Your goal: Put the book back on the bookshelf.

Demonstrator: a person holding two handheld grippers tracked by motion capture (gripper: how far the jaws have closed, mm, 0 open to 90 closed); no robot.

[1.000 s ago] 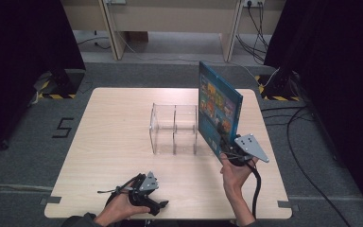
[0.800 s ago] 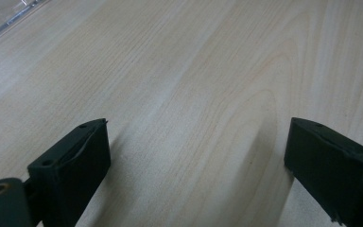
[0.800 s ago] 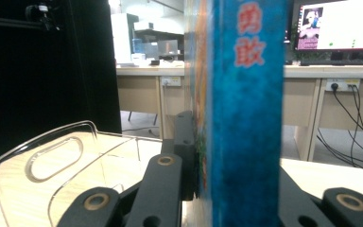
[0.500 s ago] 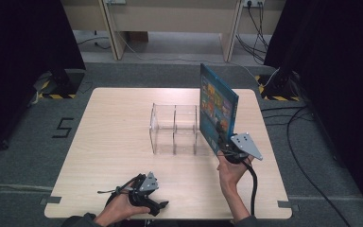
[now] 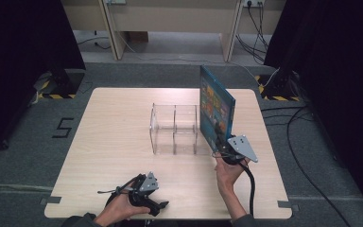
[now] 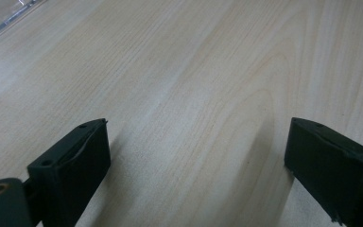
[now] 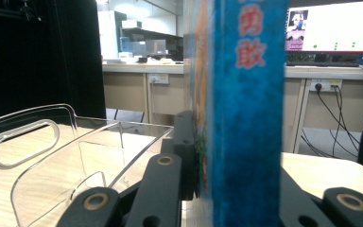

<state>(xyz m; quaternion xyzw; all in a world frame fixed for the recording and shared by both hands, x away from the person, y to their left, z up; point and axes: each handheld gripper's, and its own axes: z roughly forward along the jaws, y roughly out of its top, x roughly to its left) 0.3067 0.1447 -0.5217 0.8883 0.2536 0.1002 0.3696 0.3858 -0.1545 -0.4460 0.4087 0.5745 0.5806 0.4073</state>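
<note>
A blue book point(image 5: 216, 111) with a colourful cover stands upright just right of a clear acrylic rack point(image 5: 175, 127) with several slots at the table's middle. My right gripper point(image 5: 226, 150) is shut on the book's lower near corner. In the right gripper view the blue spine point(image 7: 246, 118) rises between the jaws, with the rack point(image 7: 52, 156) to its left. My left gripper point(image 5: 153, 204) rests low near the table's front edge; in its own view the gripper point(image 6: 196, 161) is open over bare wood.
The wooden table point(image 5: 113, 123) has open surface left of and in front of the rack. A corner of the rack point(image 6: 9, 19) shows far off in the left gripper view. Desks and cables point(image 5: 260, 19) lie beyond the far edge.
My right gripper has carried the book slightly to the left, closer to the rack's right side. The left gripper has stayed put.
</note>
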